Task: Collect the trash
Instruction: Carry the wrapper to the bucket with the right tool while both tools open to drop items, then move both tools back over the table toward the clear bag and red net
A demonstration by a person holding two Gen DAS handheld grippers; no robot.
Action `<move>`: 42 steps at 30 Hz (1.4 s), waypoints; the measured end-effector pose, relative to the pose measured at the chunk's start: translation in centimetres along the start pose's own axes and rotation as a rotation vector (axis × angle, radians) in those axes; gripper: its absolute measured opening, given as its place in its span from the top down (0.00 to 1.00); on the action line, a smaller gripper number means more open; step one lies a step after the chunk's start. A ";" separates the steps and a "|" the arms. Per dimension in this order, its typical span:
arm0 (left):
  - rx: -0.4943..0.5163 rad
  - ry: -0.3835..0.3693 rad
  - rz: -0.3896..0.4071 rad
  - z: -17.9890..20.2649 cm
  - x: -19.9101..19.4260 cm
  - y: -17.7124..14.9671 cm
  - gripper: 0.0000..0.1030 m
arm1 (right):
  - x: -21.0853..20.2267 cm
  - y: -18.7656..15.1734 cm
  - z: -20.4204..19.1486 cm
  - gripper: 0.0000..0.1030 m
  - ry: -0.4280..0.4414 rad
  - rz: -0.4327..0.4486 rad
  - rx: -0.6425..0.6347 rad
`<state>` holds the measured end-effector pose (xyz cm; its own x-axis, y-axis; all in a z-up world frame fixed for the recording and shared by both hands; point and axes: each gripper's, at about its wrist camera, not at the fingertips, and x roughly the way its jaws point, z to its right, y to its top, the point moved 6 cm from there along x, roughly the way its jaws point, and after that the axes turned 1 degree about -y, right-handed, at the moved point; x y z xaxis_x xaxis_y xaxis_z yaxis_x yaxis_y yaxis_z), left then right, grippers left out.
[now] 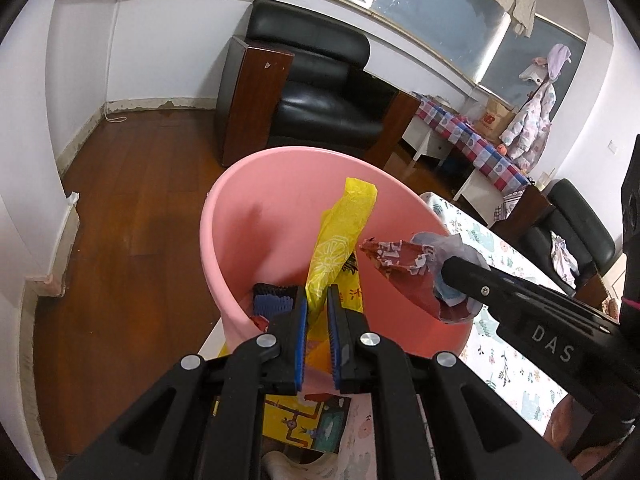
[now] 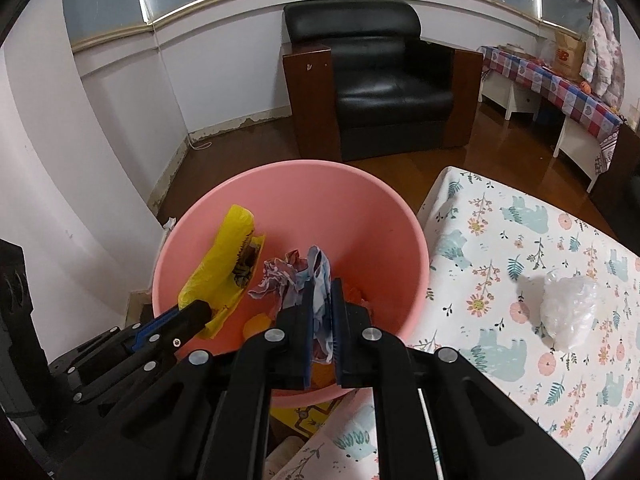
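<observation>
Yellow bag (image 1: pixel 340 240) stands tall in the clenched left claw (image 1: pixel 318 304), over the pink bin (image 1: pixel 240 208). Beside it, the right claw (image 2: pixel 322 300) pinches a crumpled wrapper (image 2: pixel 286 276) above the bin. Both only need dropping.

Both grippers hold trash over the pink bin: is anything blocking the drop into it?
Nothing visible does. The left gripper grips the yellow bag and the right gripper grips the crumpled wrapper, both hanging inside the rim of the pink bin, which is open-topped with only loose trash at the bottom.
</observation>
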<state>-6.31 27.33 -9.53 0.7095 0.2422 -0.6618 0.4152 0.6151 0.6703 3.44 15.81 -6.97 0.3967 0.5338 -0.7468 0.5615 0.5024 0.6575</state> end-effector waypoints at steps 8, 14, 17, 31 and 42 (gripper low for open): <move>0.004 0.011 0.006 0.0 0.0 -0.3 0.87 | 0.4 -0.1 -0.2 0.92 0.021 -0.019 0.002; 0.017 0.011 0.014 0.2 -0.1 -0.2 0.74 | 0.0 -0.1 -0.5 0.85 0.066 -0.013 0.004; 0.018 0.015 0.015 0.3 -0.3 -0.1 0.68 | -0.7 -0.2 -0.3 0.78 0.078 0.006 0.010; 0.062 -0.001 0.052 2.6 -2.9 0.6 0.65 | -7.3 -2.2 5.3 0.73 0.050 0.118 0.099; 0.182 -0.106 0.037 10.9 -4.4 -0.8 0.59 | -14.2 -7.8 16.3 0.63 -0.116 0.195 0.257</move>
<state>-3.50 17.59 -3.47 0.7781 0.1757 -0.6030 0.4768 0.4597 0.7492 5.24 -6.83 -3.13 0.5863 0.5144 -0.6258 0.6260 0.2026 0.7530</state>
